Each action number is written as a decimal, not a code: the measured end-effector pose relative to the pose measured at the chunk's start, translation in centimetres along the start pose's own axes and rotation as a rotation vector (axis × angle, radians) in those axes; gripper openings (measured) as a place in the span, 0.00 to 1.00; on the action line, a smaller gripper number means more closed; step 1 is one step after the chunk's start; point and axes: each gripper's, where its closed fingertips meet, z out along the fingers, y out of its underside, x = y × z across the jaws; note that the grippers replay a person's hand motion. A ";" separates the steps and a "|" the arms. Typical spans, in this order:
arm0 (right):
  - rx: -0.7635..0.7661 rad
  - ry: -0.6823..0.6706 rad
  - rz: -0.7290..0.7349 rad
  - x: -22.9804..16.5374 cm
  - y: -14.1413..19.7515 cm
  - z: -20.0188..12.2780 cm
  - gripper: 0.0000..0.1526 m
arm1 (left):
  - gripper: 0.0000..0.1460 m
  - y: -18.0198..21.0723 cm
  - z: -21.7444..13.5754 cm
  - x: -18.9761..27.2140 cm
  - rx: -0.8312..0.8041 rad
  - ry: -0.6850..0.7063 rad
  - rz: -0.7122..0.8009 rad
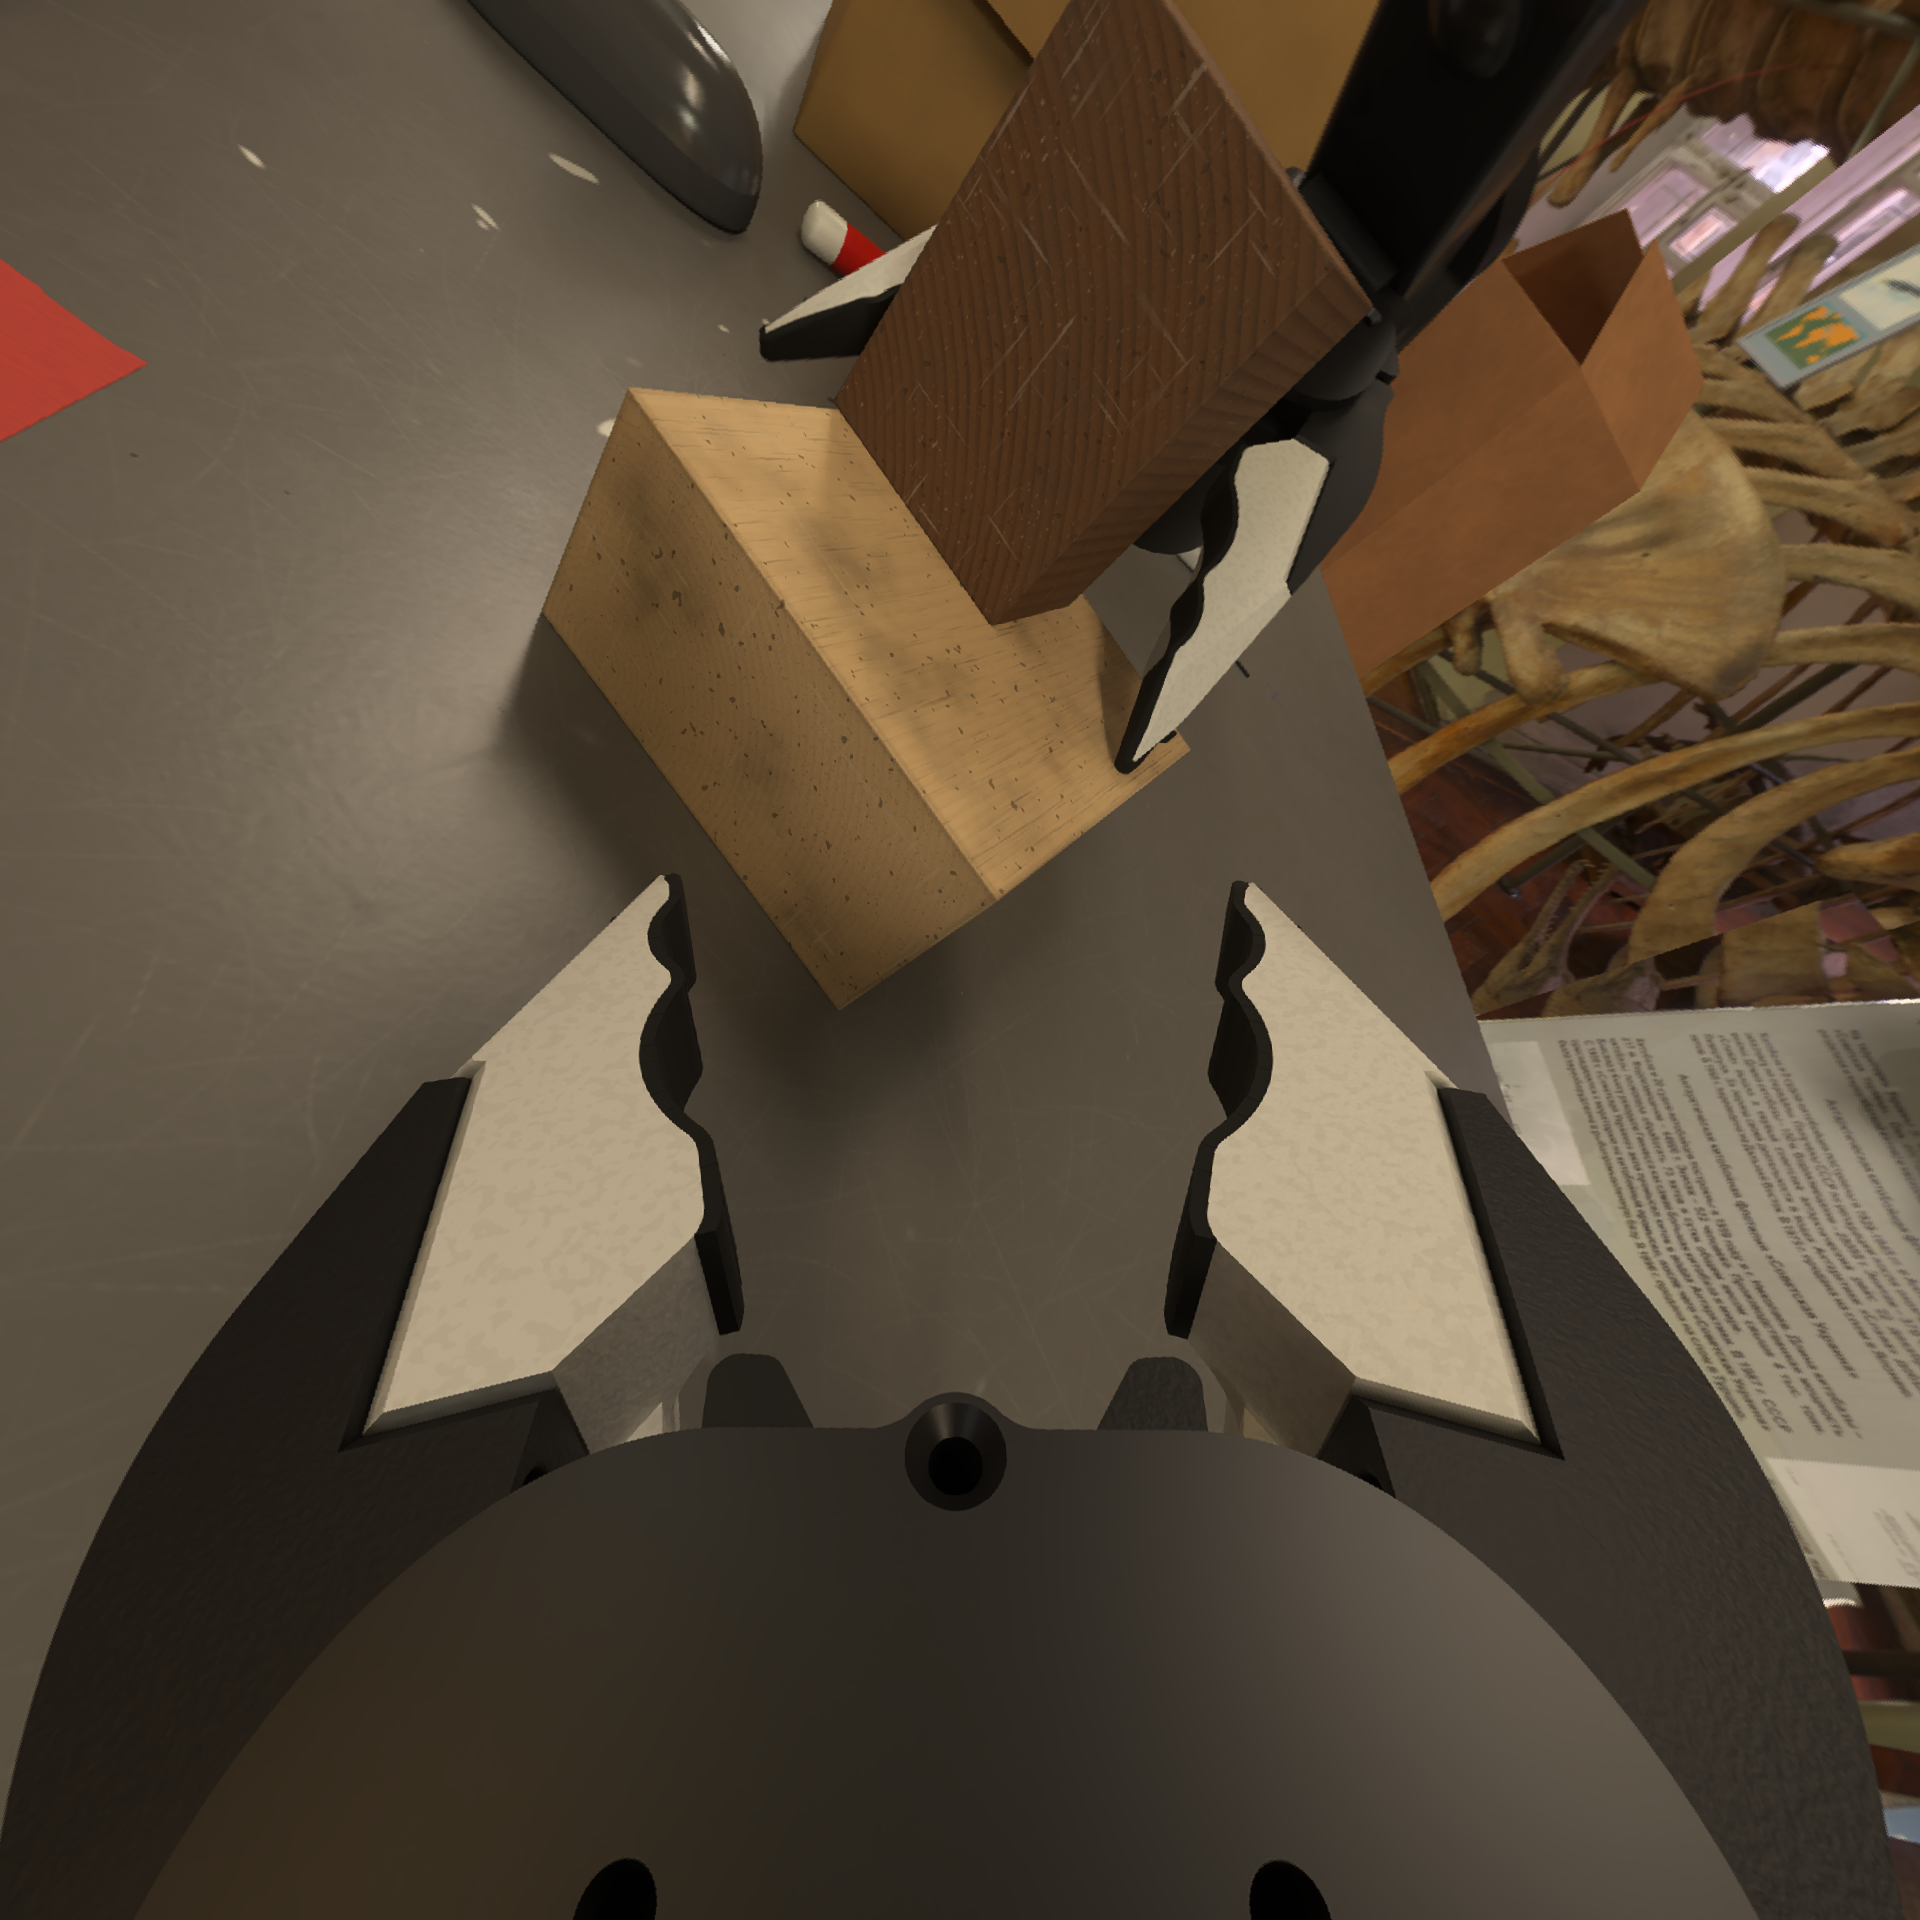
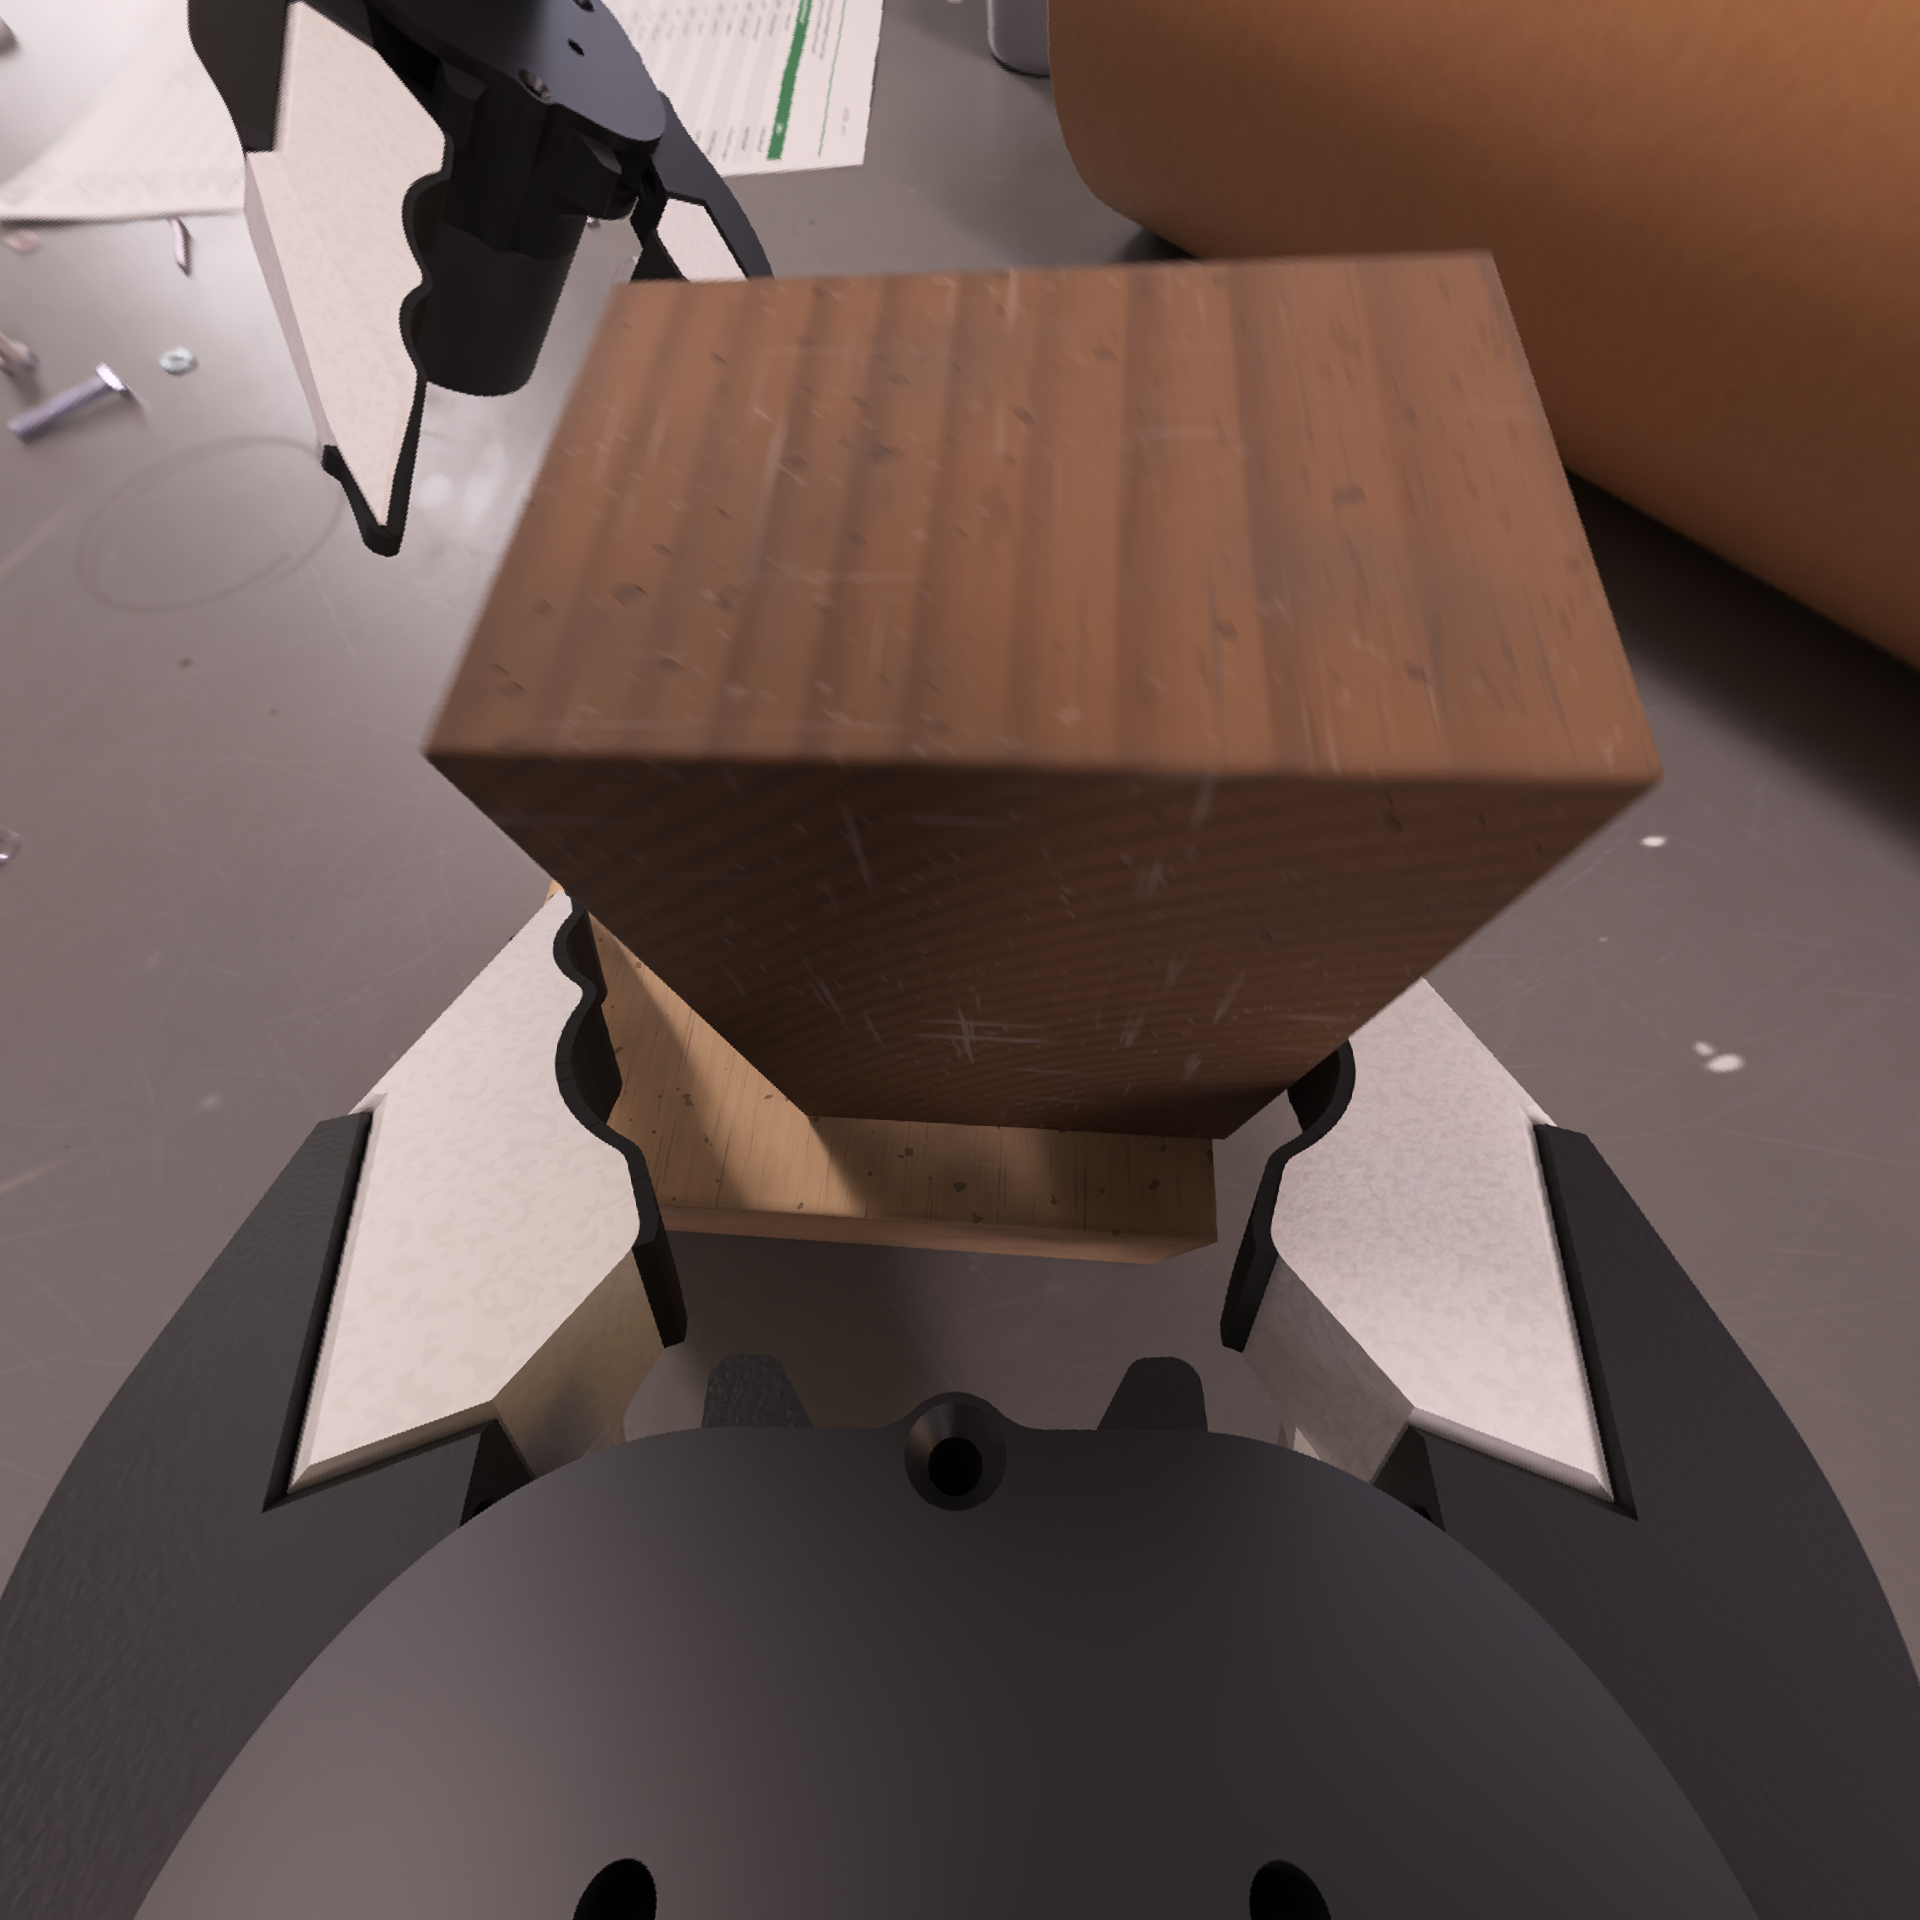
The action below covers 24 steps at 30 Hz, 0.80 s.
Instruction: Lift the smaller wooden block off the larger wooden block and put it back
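Now your right gripper [image 2: 935, 1049] straddles the dark smaller block [image 1: 1091, 343], seemingly gripped, tilted above the pale larger block [image 1: 831, 665]; left gripper [image 1: 956, 904] gapes empty. Next: level it, lower.

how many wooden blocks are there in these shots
2. The dark brown block stands tilted on the light block, between the jaws of the right gripper. The light block sits on the grey table. More could be hidden behind the cardboard boxes.
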 end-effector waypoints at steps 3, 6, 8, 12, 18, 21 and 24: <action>-0.034 0.006 -0.022 0.0 -0.1 0.0 0.88 | 0.70 -0.1 0.6 0.0 -0.002 0.008 0.000; -0.017 -0.020 0.014 0.0 0.0 0.4 0.89 | 0.71 0.1 0.9 0.3 -0.021 -0.003 0.013; -0.001 -0.055 0.052 -0.2 0.0 0.7 0.89 | 0.72 0.2 0.8 0.6 -0.032 -0.007 0.022; 0.023 -0.132 0.103 -0.2 -0.2 1.1 0.90 | 0.72 0.5 0.6 1.4 -0.033 0.002 0.025; 0.039 -0.182 0.128 0.2 -0.1 1.2 0.90 | 0.68 0.7 0.2 1.4 -0.027 -0.009 0.036; 0.059 -0.127 0.070 0.5 -0.4 0.3 0.89 | 0.68 0.5 0.2 0.8 -0.004 0.000 -0.003; 0.066 -0.118 0.004 -0.1 -1.0 -0.7 0.89 | 0.69 0.2 0.4 0.9 -0.001 0.003 0.005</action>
